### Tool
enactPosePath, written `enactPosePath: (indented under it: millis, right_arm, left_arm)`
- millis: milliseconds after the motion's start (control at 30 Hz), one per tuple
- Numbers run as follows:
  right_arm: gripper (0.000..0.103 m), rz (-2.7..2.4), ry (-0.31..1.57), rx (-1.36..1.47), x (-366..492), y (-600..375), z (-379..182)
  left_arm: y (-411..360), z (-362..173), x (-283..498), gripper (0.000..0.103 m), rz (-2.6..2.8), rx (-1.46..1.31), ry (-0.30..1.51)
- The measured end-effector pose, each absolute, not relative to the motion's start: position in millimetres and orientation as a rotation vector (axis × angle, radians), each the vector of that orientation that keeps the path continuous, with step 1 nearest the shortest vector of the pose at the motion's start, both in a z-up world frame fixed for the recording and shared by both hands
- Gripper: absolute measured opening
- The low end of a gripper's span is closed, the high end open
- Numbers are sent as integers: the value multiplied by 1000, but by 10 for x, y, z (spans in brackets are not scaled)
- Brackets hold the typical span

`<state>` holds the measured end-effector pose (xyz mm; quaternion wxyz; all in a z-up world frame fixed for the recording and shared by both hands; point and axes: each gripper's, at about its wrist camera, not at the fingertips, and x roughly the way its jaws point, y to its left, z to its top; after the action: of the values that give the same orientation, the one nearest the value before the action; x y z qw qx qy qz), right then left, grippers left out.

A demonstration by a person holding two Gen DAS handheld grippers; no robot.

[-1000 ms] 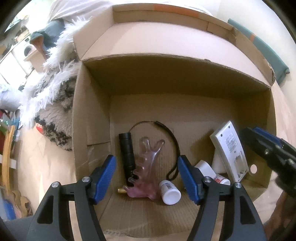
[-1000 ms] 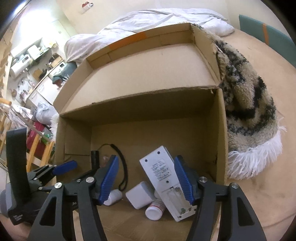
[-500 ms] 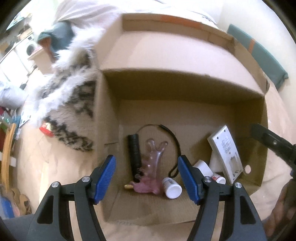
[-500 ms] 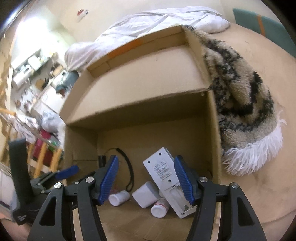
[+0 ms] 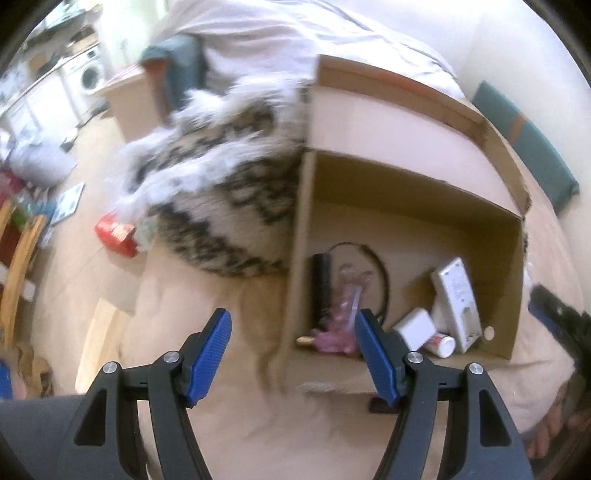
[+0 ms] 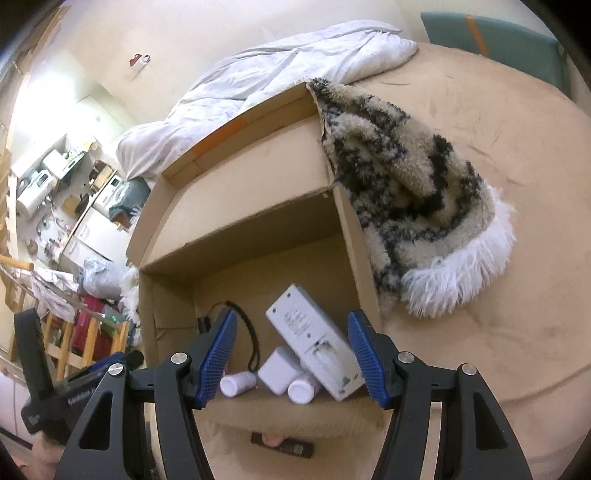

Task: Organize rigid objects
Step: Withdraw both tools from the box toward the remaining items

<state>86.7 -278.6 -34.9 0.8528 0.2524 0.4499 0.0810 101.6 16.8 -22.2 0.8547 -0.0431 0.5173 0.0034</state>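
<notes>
An open cardboard box (image 5: 410,177) (image 6: 236,221) lies on the beige bed. Inside are a black flashlight (image 5: 320,280) with a cord, a pink comb-like piece (image 5: 345,306), a white remote-like device (image 5: 456,295) (image 6: 314,336), a white adapter block (image 5: 413,326) (image 6: 276,371) and two white bottles (image 6: 236,384) (image 6: 303,388). A small dark flat object (image 6: 282,443) lies on the bed in front of the box. My left gripper (image 5: 293,354) is open and empty, over the box's left front corner. My right gripper (image 6: 291,356) is open and empty, just in front of the box opening.
A shaggy black-and-cream rug (image 6: 413,192) (image 5: 221,192) drapes beside the box. A white duvet (image 6: 280,70) lies behind it. A red packet (image 5: 116,234) and wooden chairs (image 5: 14,266) stand on the floor at the left. A teal cushion (image 6: 491,33) is at the far right.
Both grippers have pulled back out of the box. The left one has swung left, so the box now sits to its right. Both stay open and empty.
</notes>
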Motion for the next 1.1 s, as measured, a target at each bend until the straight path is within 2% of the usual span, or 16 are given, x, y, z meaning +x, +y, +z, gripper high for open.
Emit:
enactPosePath:
  millis: [200, 400, 467, 500, 533, 767, 1000, 1067, 1100]
  right_arm:
    - [66, 183, 980, 531, 624, -2681, -379]
    - [66, 225, 1053, 562, 399, -2511, -540]
    - [66, 222, 1082, 557, 370, -2459, -605]
    - [66, 216, 1097, 550, 364, -2436, -635]
    - [66, 210, 1110, 546, 363, -2421, -660]
    - [66, 187, 1173, 560, 392, -2425, -842]
    - [66, 182, 1200, 611, 409, -2498, -936]
    - [66, 183, 1203, 616, 421, -2493, -947]
    - [66, 183, 1204, 618, 430, -2493, -944]
  left_arm:
    - [378, -406, 785, 67, 62, -136, 1133]
    - [202, -747, 554, 67, 7, -130, 1233]
    - [49, -864, 534, 58, -48, -110, 1265]
    - [-59, -937, 543, 44, -83, -89, 1286]
    - [-163, -1006, 564, 40, -107, -59, 1308]
    - [-726, -1459, 815, 39, -184, 69, 1396]
    - [-940, -1653, 950, 38, -172, 133, 1397]
    - [-941, -1666, 961, 29, -170, 132, 1390]
    - [-944, -1667, 967, 18, -169, 139, 1383]
